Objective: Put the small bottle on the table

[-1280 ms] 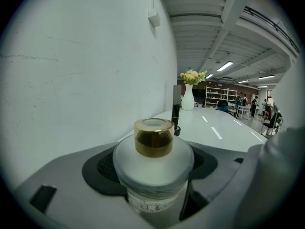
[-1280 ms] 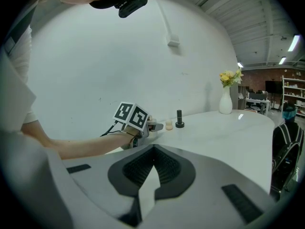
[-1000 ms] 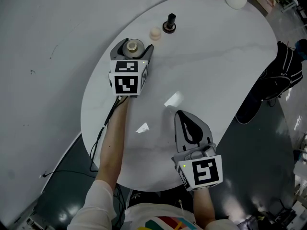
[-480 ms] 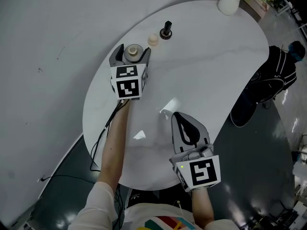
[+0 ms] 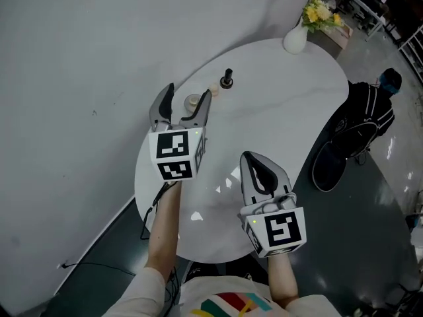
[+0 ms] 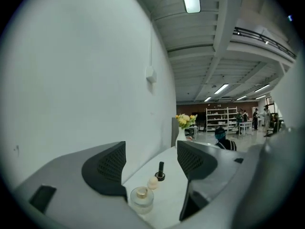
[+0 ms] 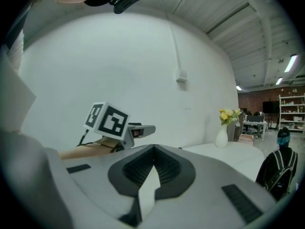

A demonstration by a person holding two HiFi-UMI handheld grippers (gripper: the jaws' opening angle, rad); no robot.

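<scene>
I can read no words, numbers or brand names anywhere. The nearest to a sign are the black-and-white square markers: they stand on the left cube (image 5: 175,154) of my left gripper (image 5: 189,90) and on the right cube (image 5: 281,230) of my right gripper (image 5: 250,157). They are block patterns only, not letters or figures.

Losing the lower edge of the small bottle (image 6: 141,197) behind the left gripper's (image 6: 151,149) own body, low between its parted jaws. Showing only as specks too small to tell, far beyond those jaws: people (image 6: 257,114) among shelves (image 6: 220,117). Being cut by the picture's rim, right of the right gripper (image 7: 153,149): a person in dark clothes (image 7: 280,168).
</scene>
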